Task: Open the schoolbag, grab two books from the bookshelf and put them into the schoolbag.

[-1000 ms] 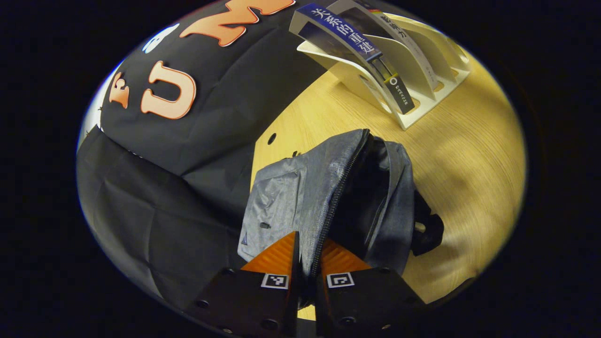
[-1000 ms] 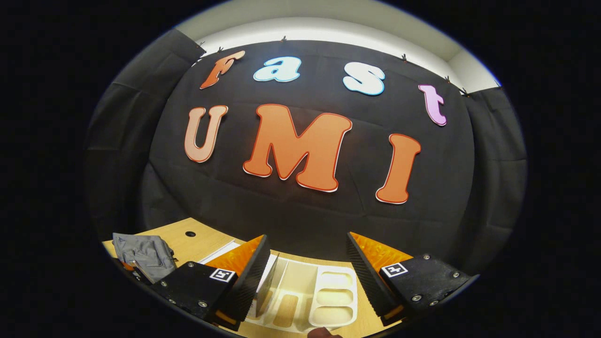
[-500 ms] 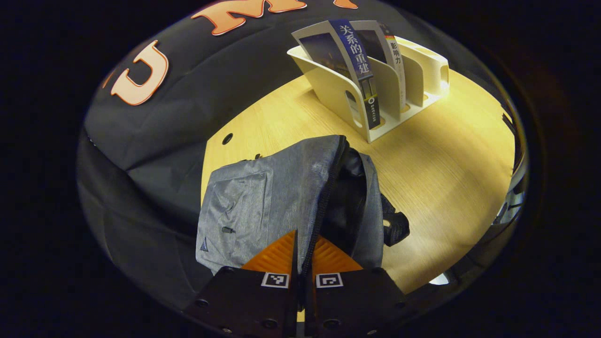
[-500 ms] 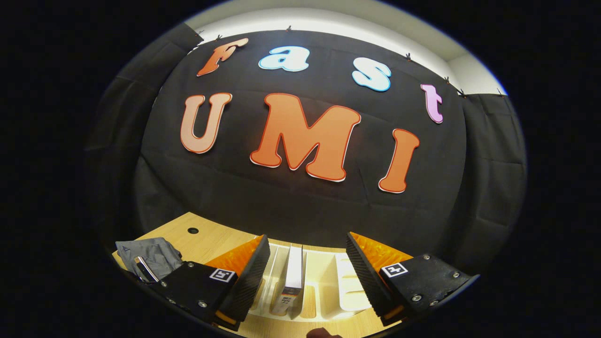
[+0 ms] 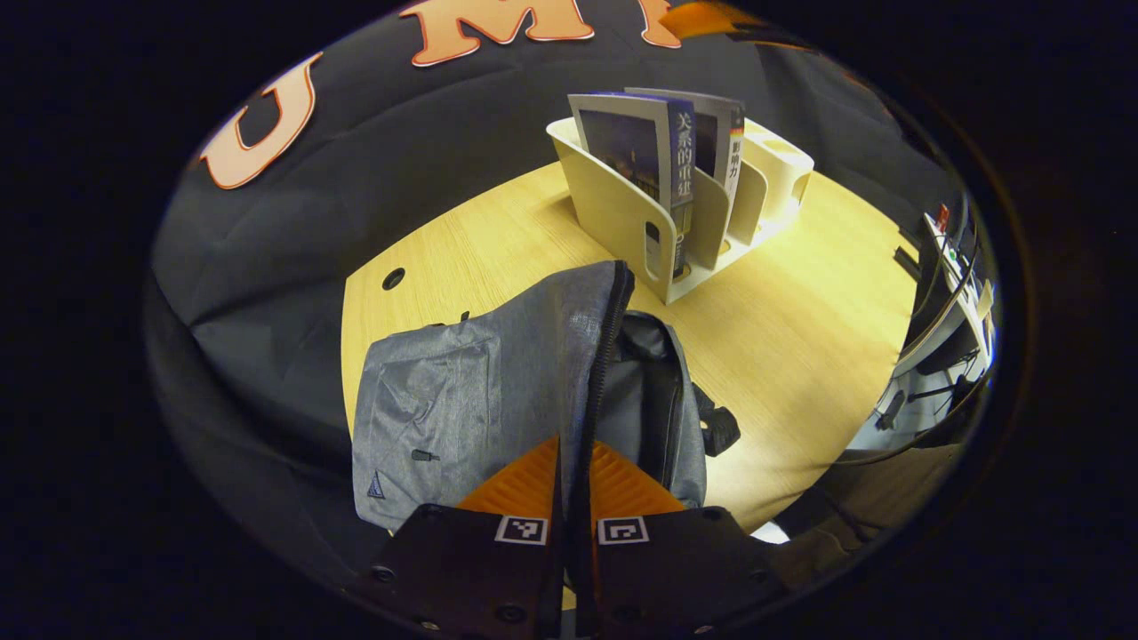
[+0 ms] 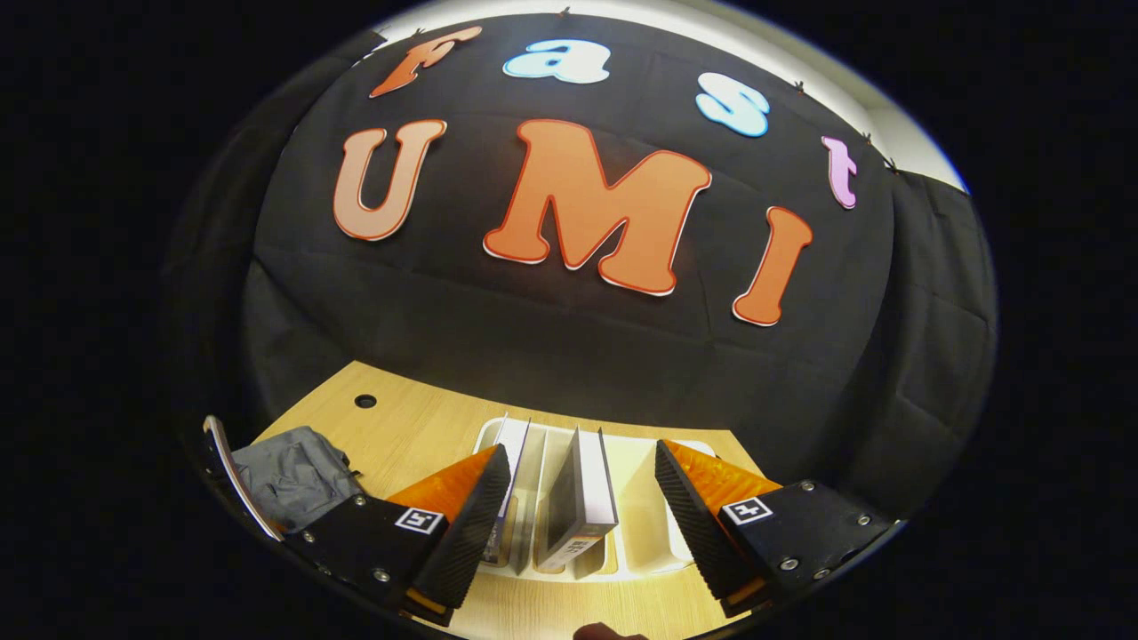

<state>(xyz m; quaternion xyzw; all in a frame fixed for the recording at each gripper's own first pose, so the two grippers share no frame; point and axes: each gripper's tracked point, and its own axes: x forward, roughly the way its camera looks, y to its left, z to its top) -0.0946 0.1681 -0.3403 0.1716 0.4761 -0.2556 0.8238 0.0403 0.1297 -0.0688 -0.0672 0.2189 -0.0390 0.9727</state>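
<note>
In the left gripper view, the left gripper (image 5: 572,462) sits at 6 o'clock with its two fingers pressed nearly together on the zipper edge of the schoolbag (image 5: 462,391), pinching the front flap's rim. The grey schoolbag lies on the wooden table (image 5: 800,320), its mouth gaping along the zipper that runs toward 12 o'clock, the dark inside showing just right of the fingers. The bag's left side lies at the table's left edge, against the black cloth. Bare tabletop spreads from 2 to 4 o'clock, out to the right edge. Farther off at 12 to 1 o'clock stands the white bookshelf (image 5: 622,222), holding two upright books (image 5: 636,147) in neighbouring slots, apart from the bag.

In the right gripper view, the right gripper (image 6: 582,498) is spread wide and holds nothing. Beyond its fingertips, the nearer book (image 6: 582,489) stands between them, untouched, and the second book (image 6: 511,444) stands by the left fingertip. The schoolbag (image 6: 293,476) lies at 8 o'clock.
</note>
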